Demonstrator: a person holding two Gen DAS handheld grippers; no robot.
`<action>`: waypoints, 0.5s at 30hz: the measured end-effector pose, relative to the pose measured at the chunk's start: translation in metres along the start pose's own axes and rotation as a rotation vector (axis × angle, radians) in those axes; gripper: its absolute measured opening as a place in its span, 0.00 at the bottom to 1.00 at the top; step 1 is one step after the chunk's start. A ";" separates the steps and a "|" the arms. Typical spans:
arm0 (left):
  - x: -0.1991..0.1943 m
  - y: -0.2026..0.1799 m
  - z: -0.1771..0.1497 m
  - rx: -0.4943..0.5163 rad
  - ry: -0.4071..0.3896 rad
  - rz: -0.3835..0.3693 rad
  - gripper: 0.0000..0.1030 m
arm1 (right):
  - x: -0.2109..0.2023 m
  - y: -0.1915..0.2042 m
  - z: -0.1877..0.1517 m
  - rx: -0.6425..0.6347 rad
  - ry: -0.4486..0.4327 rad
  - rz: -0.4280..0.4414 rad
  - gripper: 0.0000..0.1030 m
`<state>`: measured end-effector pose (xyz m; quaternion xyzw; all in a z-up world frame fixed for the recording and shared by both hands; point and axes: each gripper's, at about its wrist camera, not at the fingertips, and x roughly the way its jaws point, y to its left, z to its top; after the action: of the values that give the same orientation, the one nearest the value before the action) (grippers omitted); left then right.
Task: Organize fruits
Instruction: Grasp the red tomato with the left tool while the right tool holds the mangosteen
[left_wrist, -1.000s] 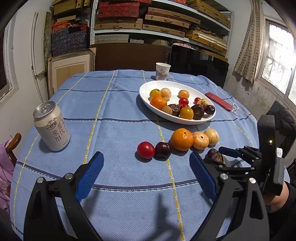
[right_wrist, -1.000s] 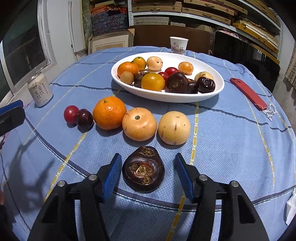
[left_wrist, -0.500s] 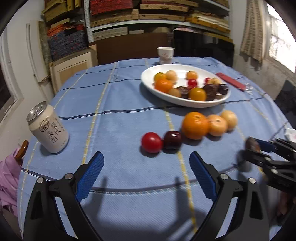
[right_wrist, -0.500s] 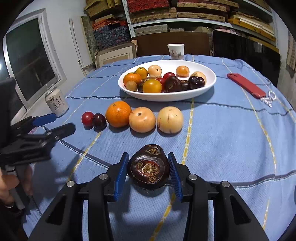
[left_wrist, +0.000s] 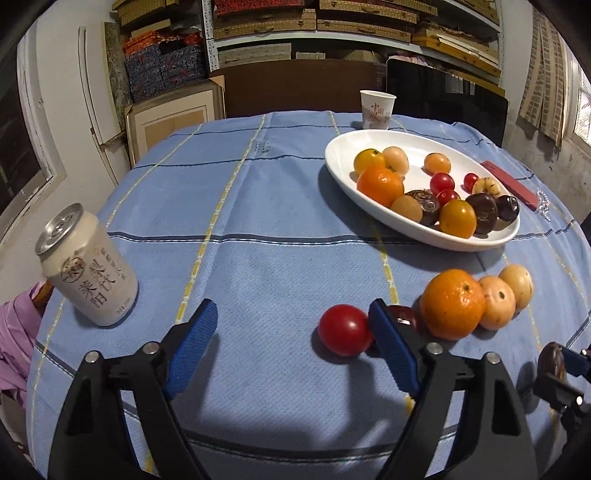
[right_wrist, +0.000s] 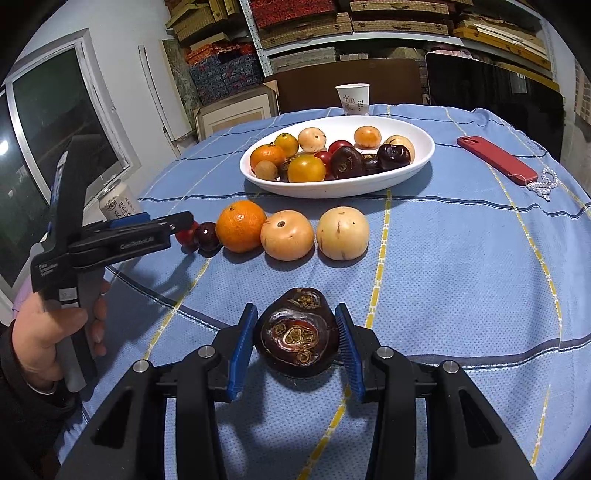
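My right claw (right_wrist: 295, 341) squeezes dark fruit (right_wrist: 296, 331). Left claw (left_wrist: 291, 345) half wide, closing, nothing inside. Next: drop dark fruit beside pale fruit (right_wrist: 342, 233), row's 3 o'clock end.

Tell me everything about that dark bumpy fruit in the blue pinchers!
The dark fruit is deep brown, almost black, glossy and lumpy, with tan curly markings on the face turned toward the camera. It looks hard-skinned and whole. The right gripper is shut on it, one blue pad pressing on each side. It hangs over the blue tablecloth, nearer the camera than the row of five fruits, apart from them. Whether it still touches the cloth cannot be told.
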<state>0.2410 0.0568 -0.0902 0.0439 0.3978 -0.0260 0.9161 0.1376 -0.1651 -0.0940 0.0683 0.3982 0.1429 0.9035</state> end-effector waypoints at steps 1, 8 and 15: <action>0.003 -0.002 0.000 -0.001 0.006 -0.009 0.76 | 0.000 0.000 0.000 0.000 -0.001 0.001 0.42; 0.002 -0.003 -0.004 0.025 0.012 0.008 0.73 | -0.001 0.000 0.000 -0.001 -0.007 0.005 0.42; -0.010 -0.010 -0.010 0.058 0.010 -0.016 0.60 | -0.003 0.001 -0.001 -0.008 -0.018 0.009 0.42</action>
<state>0.2259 0.0483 -0.0906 0.0673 0.4016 -0.0449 0.9122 0.1342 -0.1653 -0.0923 0.0677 0.3891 0.1478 0.9067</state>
